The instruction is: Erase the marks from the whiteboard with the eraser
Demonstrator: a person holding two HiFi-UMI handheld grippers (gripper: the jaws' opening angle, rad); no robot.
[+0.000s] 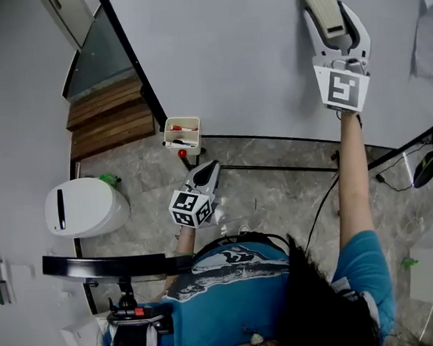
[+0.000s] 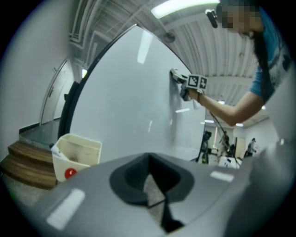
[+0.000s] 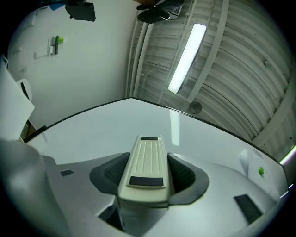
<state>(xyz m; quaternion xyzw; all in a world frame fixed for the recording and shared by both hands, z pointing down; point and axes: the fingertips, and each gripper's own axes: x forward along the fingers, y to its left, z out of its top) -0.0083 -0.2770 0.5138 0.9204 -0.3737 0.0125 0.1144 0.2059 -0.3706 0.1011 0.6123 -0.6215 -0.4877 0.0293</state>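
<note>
Past dark hair [image 1: 321,294] at the bottom edge, holds the eraser [image 1: 324,6] — clamped in the right gripper [image 1: 333,16] — against the whiteboard [image 1: 245,55] at upper right, seemingly mid-wipe; hangs the left gripper [image 1: 207,168] closed, empty, mid-frame; needs a firm sweep next.

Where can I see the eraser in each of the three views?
Head view: eraser upper right, held by the right tool against the whiteboard.
Left gripper view: small, above and right of centre, at the board.
Right gripper view: lower centre, between the jaws.
Shared landmark: the whiteboard.
</note>
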